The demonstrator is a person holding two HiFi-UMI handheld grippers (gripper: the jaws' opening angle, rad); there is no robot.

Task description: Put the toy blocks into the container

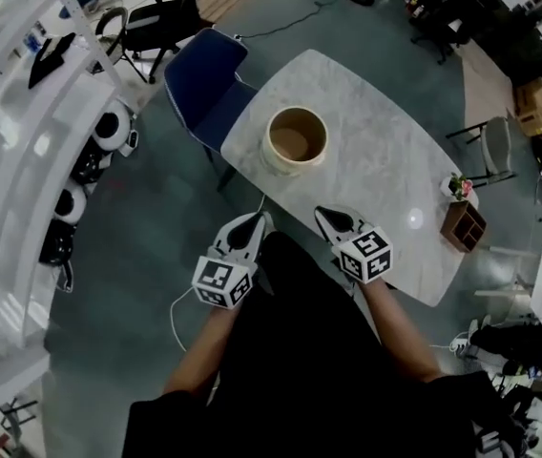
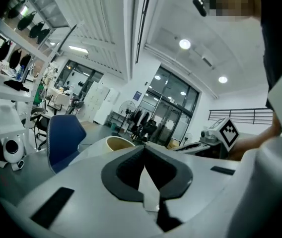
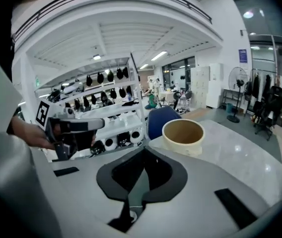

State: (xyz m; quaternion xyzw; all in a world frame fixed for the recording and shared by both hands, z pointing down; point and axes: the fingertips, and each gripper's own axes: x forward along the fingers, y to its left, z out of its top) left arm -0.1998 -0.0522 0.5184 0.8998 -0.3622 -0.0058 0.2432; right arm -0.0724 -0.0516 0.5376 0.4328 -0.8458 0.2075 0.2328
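Observation:
The container (image 1: 296, 139), a cream round tub with an open top, stands on the far left part of the white marble table (image 1: 385, 175). It also shows as the container (image 2: 118, 143) in the left gripper view and the container (image 3: 182, 133) in the right gripper view, and looks empty. No toy blocks show in any view. My left gripper (image 1: 255, 222) hovers off the table's near edge, jaws shut with nothing between them (image 2: 144, 148). My right gripper (image 1: 323, 215) sits over the near edge, jaws shut and empty (image 3: 143, 151).
A blue chair (image 1: 204, 79) stands at the table's far left side. A small wooden box with flowers (image 1: 463, 221) sits at the table's right end. White shelves (image 1: 18, 170) with round devices line the left. A black office chair (image 1: 152, 22) stands beyond.

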